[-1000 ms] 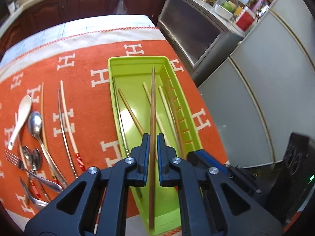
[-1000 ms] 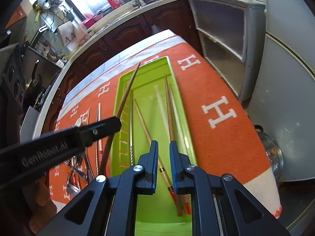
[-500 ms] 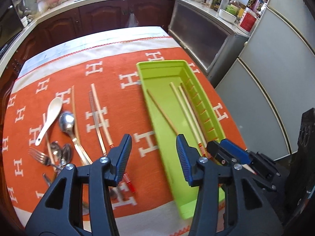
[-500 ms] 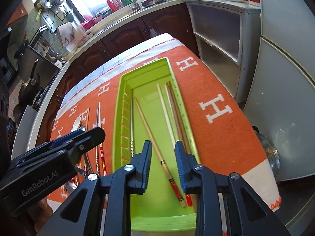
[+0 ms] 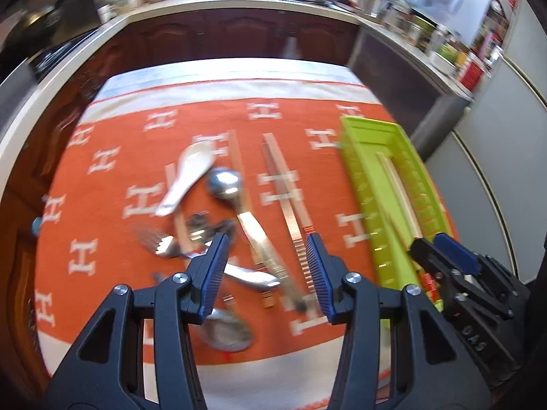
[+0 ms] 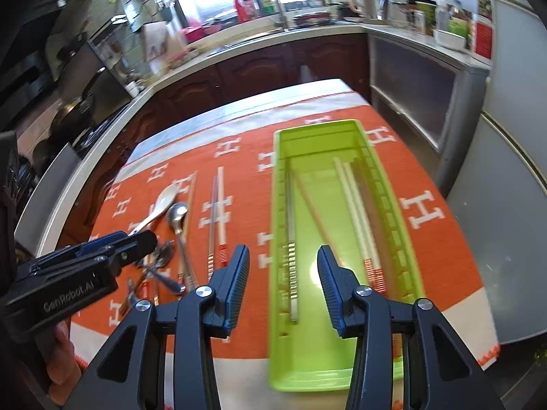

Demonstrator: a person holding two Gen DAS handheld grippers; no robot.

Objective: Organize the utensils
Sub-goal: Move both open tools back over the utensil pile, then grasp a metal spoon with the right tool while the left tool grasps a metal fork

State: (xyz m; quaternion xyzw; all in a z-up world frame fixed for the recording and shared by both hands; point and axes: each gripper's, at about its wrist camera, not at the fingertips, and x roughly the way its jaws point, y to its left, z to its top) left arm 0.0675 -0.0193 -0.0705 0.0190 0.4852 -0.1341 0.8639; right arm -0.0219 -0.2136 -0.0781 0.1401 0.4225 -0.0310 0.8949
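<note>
Here the utensils sit in two groups on an orange cloth (image 6: pixel 444 259) patterned with white H shapes. To the right lies a long lime-green tray (image 6: pixel 403 239) with slotted side walls, its length running from near to far. It holds about six chopsticks: one metal stick (image 6: pixel 291 239) along its left wall, one wooden stick (image 6: pixel 314 212) lying aslant, and pale (image 6: pixel 355 212) and dark ones by the right wall, too smeared to count surely. Left of the tray, on the cloth, lie two long chopsticks (image 5: pixel 287 201) side by side, one white ceramic spoon (image 5: pixel 188 177), one large metal spoon (image 5: pixel 225 184) and one fork (image 5: pixel 154 242); the tangle of small spoons beneath them is blurred past counting.

The left gripper (image 5: pixel 266 270) hangs over this loose pile, its jaws apart with nothing between them. The right gripper (image 6: pixel 283 283) hangs over the tray's near end, and its jaws have just been opening, nothing held. The left-wrist view is motion-blurred.
</note>
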